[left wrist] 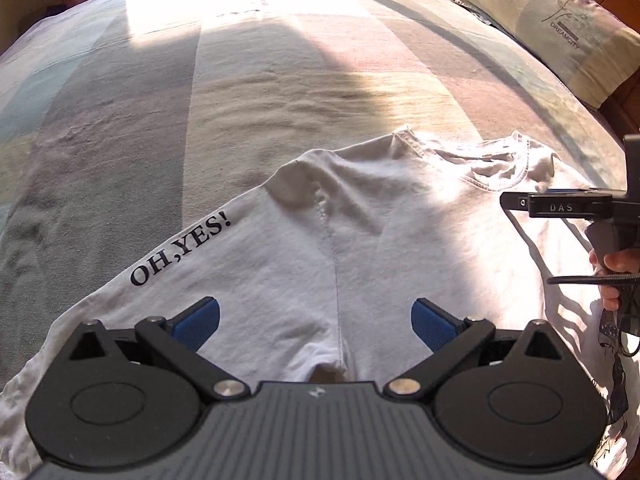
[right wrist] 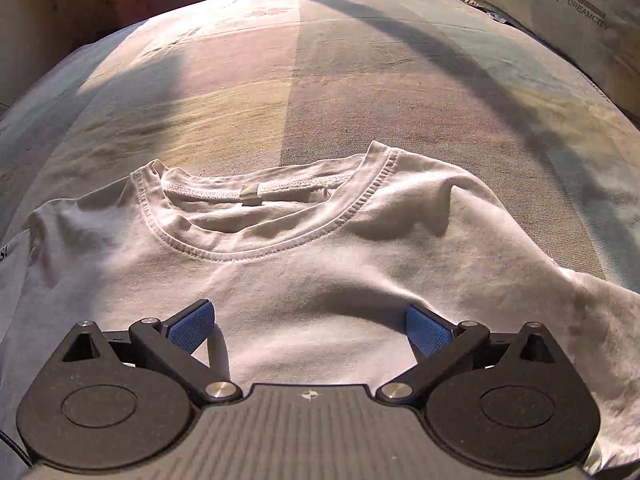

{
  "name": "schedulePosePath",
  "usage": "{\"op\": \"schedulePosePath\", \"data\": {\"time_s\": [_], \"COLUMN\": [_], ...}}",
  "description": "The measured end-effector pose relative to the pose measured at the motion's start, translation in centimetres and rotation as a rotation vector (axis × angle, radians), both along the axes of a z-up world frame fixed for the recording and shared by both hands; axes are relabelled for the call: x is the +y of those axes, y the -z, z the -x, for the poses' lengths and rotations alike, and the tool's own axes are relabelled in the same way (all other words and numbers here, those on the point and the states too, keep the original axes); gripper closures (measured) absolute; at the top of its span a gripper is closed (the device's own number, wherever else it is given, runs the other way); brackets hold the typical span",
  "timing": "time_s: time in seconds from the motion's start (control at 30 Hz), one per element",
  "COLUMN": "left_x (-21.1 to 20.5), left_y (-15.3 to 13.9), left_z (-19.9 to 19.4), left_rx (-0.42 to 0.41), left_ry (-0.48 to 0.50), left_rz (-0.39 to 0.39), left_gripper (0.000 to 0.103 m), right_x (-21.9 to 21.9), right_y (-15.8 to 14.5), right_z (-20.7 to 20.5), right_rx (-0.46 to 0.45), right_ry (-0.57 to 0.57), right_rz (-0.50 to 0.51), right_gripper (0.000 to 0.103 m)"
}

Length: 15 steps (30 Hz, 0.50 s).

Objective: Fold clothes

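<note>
On the bed [right wrist: 360,80] | T-shirt [right wrist: 320,272] flat, collar pointing away | both tools [left wrist: 316,320] [right wrist: 310,328] wide, empty

The lower part of the white T-shirt [left wrist: 360,248] is hidden behind the body of the left tool [left wrist: 316,322], so its hem cannot be seen. The right tool [left wrist: 560,206] is cut off by the right edge of the left wrist view; only one side of it and some fingers of the hand [left wrist: 614,276] show. A dark print [left wrist: 614,380] at that edge is too cut off to read. In the right wrist view the pillow [right wrist: 568,4] is cut by the top corner, and the sleeve lettering [right wrist: 3,254] by the left edge.
</note>
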<state>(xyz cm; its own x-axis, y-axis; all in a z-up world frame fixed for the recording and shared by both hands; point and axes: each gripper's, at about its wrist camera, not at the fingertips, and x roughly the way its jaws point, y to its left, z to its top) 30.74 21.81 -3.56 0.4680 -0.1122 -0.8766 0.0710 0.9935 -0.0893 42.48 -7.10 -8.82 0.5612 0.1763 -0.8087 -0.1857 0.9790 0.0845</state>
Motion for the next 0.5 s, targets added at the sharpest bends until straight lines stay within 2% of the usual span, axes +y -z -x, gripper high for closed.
{"op": "schedulePosePath", "data": {"time_s": [0.03, 0.13, 0.23, 0.3, 0.37, 0.5], "left_x": [-0.7, -2.3, -3.5, -4.2, -5.0, -7.1], "left_y": [-0.3, -1.1, -1.3, -1.3, -1.2, -0.5], "left_z": [-0.2, -0.9, -1.8, -2.2, -2.5, -3.0], "left_rx": [0.000, 0.003, 0.008, 0.005, 0.005, 0.026], "left_ry": [0.006, 0.013, -0.006, -0.025, -0.036, -0.029], "left_rz": [-0.004, -0.017, -0.020, -0.003, 0.011, 0.040], "left_gripper": [0.002, 0.002, 0.002, 0.002, 0.002, 0.002], "right_x": [0.3, 0.2, -1.8, -4.9, -8.1, -14.0], "right_y": [-0.2, -1.9, -5.0, -6.2, -7.4, -6.1], "right_z": [-0.8, -2.3, -1.1, -1.3, -1.5, -4.7], "right_rx": [-0.010, 0.048, -0.001, -0.021, -0.039, -0.030], "right_ry": [-0.026, -0.133, -0.261, -0.278, -0.290, -0.250], "right_rz": [-0.026, -0.142, -0.161, -0.138, -0.112, -0.027], "right_gripper": [0.000, 0.002, 0.006, 0.017, 0.036, 0.053]}}
